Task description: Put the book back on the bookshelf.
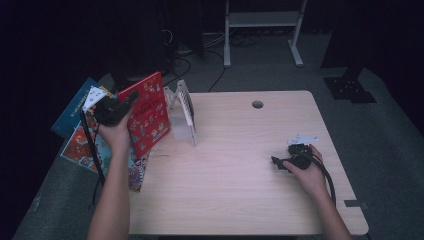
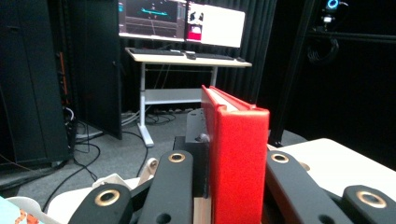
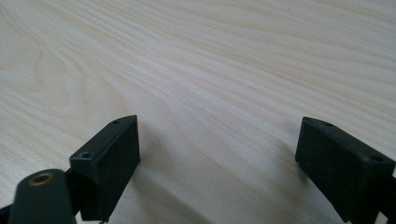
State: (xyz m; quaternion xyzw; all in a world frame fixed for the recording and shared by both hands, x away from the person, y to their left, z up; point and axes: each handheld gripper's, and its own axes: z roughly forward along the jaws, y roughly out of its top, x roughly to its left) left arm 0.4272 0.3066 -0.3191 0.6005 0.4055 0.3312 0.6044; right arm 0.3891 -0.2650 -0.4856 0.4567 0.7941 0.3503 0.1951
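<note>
Altogether one gripped red book (image 1: 149, 114), two tools.

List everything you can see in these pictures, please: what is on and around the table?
Red book: one, red illustrated cover, held upright over the table's left edge.
Rack: one, clear slotted stand, right of the red book.
Other books: several, blue and orange covers, lying off the table's left side.
Table: one, pale wood, with a round hole near the far edge.
Desk with monitors: one, white, behind.
Left tool: one, black, clamped on the red book.
Right tool: one, black, jaws apart, on the table at right.
</note>
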